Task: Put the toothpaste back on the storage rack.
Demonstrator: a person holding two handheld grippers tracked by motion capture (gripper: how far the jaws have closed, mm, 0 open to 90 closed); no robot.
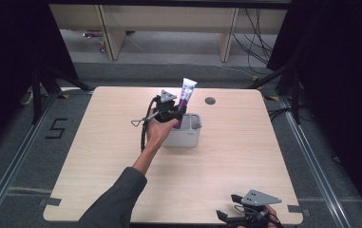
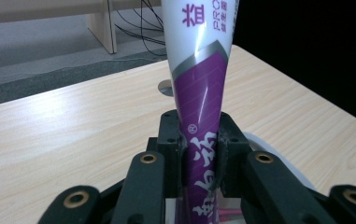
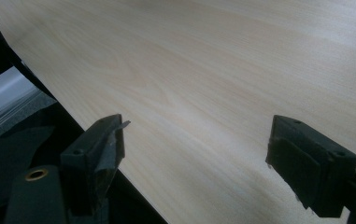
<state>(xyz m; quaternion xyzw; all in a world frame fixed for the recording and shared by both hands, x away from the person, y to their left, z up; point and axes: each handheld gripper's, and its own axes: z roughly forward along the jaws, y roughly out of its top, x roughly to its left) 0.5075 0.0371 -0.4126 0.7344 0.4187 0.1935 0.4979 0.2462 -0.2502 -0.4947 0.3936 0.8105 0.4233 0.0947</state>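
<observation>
Left claw (image 2: 199, 154): clamped on the lower body of a white-and-purple tube (image 2: 199, 93), jaws pressing its two flat sides. In the high view this claw (image 1: 171, 114) hangs over the near-left rim of a grey bin (image 1: 188, 137), with the tube (image 1: 186, 97) standing nearly upright, its crimped white end topmost and its lower end down inside the bin. The grip low on the body likely serves to keep the tube vertical so it can pass through the bin's narrow opening; whether it is going in or coming out cannot be told.

Grey bin: small, rectangular, open-topped, set a little back of centre on the surface (image 1: 121, 180). Something pink shows faintly at its bottom in the left gripper view; not identifiable.

Right claw (image 3: 194, 154): jaws spread wide, nothing between them, bare wood beneath. In the high view it (image 1: 226, 217) rests at the near-right edge of the surface, well apart from the bin, apparently parked clear of the working hand.

Surface: pale wood grain, rounded corners, a round cable hole (image 1: 210, 100) just behind and to the right of the bin.
</observation>
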